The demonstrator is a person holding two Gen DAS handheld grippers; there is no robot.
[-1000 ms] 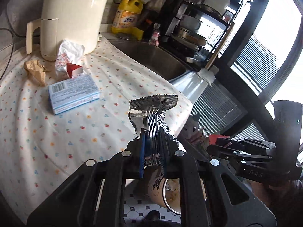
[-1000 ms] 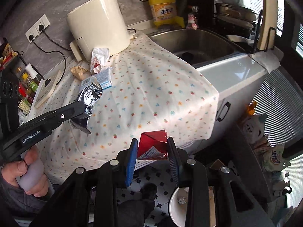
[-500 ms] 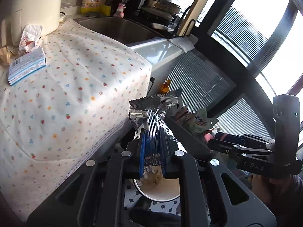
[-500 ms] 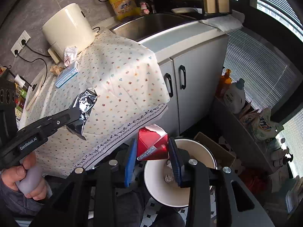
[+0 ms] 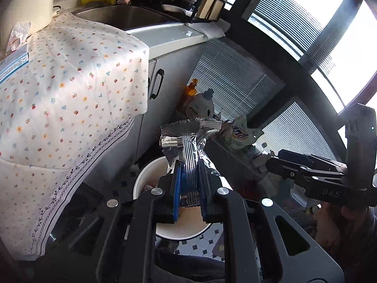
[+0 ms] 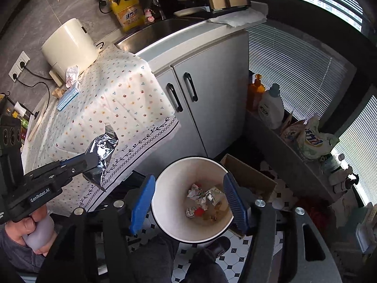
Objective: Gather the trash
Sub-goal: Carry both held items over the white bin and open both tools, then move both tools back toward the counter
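Pinching the foil wrapper [image 5: 188,146], left tool [image 5: 189,189] hovers — above bin [image 5: 146,176].

You have two grippers [image 6: 188,202] [image 5: 189,186], one white bin [image 6: 174,188], one foil wrapper [image 5: 188,139], two cabinet handles [image 6: 174,96]

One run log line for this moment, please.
left gripper: shut on foil wrapper | right gripper: jaws opening, empty, above bin
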